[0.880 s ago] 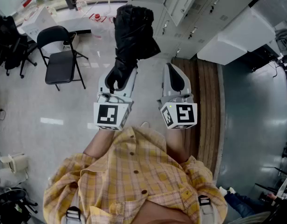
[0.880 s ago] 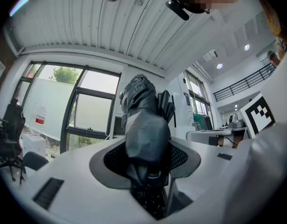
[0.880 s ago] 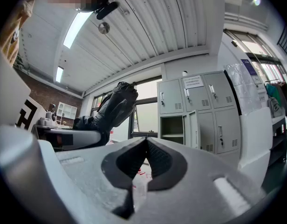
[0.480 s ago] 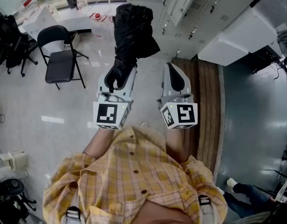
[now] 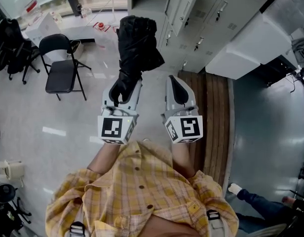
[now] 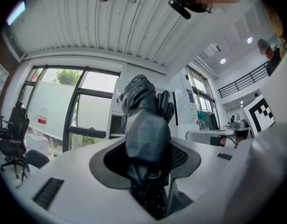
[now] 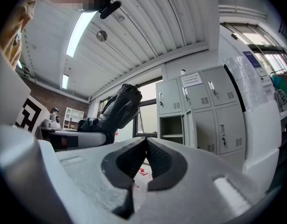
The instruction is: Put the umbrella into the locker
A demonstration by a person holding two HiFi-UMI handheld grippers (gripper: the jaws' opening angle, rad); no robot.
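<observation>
The folded black fabric umbrella point(image 5: 135, 38) stands up out of the left gripper point(image 5: 123, 88), whose fingers point(image 6: 111, 164) are clamped on its narrow end; the right gripper point(image 5: 177, 85) carries nothing, its fingers point(image 7: 127, 160) pressed together. Against the frames of a moment ago, the bank of grey metal lockers point(image 5: 204, 19) has slid lower and leftward in the head view, and the black folding chair point(image 5: 60, 70) has shifted slightly; the grip looks unchanged. I judge the person is closing on the lockers; the right gripper view shows one open compartment point(image 7: 171, 125) ahead, well apart as yet; insertion is not yet begun.
</observation>
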